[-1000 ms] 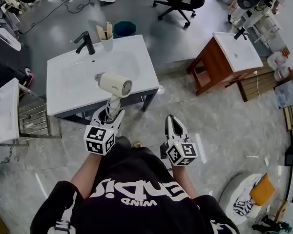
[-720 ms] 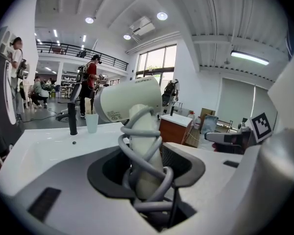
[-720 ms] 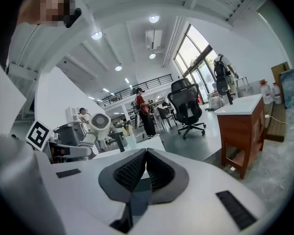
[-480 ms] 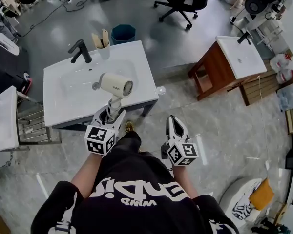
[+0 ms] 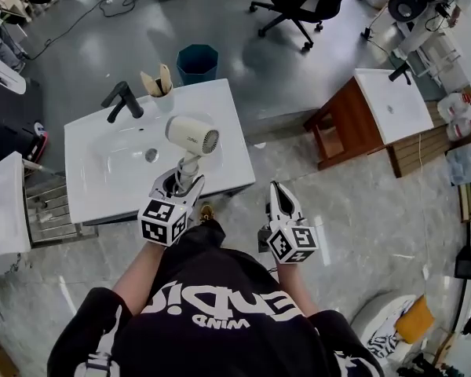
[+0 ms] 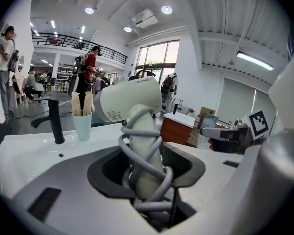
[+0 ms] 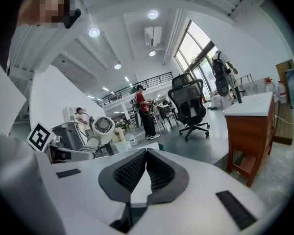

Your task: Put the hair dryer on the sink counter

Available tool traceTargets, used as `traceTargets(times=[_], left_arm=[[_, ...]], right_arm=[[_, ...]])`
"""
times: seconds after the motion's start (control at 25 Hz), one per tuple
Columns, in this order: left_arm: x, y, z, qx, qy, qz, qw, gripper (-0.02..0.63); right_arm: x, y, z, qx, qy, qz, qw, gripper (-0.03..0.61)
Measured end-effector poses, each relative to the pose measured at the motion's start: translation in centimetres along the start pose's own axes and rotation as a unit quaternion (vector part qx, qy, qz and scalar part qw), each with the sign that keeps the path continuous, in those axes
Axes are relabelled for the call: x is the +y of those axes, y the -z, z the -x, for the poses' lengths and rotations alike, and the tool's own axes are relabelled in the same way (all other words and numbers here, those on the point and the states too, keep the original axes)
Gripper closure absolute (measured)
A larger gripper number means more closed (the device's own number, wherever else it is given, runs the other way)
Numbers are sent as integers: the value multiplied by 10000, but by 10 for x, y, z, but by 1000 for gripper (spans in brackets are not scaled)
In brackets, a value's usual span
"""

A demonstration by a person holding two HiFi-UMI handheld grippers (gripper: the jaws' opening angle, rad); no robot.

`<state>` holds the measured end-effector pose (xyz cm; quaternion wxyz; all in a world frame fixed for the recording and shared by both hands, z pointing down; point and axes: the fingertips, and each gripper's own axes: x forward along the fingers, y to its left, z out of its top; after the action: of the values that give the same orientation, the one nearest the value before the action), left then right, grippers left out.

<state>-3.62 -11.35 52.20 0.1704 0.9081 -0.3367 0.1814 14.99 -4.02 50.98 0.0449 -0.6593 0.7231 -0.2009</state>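
Note:
A cream hair dryer with its grey cord wound round the handle is upright in my left gripper, which is shut on that handle. It hangs over the front right part of the white sink counter, right of the basin. In the left gripper view the dryer rises from between the jaws of the left gripper, nozzle pointing left. My right gripper is shut and empty, over the floor to the right of the counter. In the right gripper view the right gripper has its pads together.
A black faucet and a cup of brushes stand at the counter's back. Behind it is a teal bin. A wooden cabinet with a sink top stands to the right, an office chair further back.
Both grippers and the person have moved forward toward the sink counter. The hair dryer, before near the counter's front edge, now hangs further in over it. Neither grip has changed.

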Motion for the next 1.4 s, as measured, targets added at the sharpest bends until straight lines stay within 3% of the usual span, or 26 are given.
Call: traceTargets(times=[0.4,0.88,1.4], left_arm=[[29,-23,-45,217,114,-110,9996,411],[36,-32,-85,275,-293,275,9988,411],[47,-23,-126,461,-630,691,9946,411]], right_arm=[[-16,-29,-60,44,95,130,9999,555],[-37,-54,-113,270,-519,389,9975,554],[-54,-63,-143,426,-815,435,9948,555]])
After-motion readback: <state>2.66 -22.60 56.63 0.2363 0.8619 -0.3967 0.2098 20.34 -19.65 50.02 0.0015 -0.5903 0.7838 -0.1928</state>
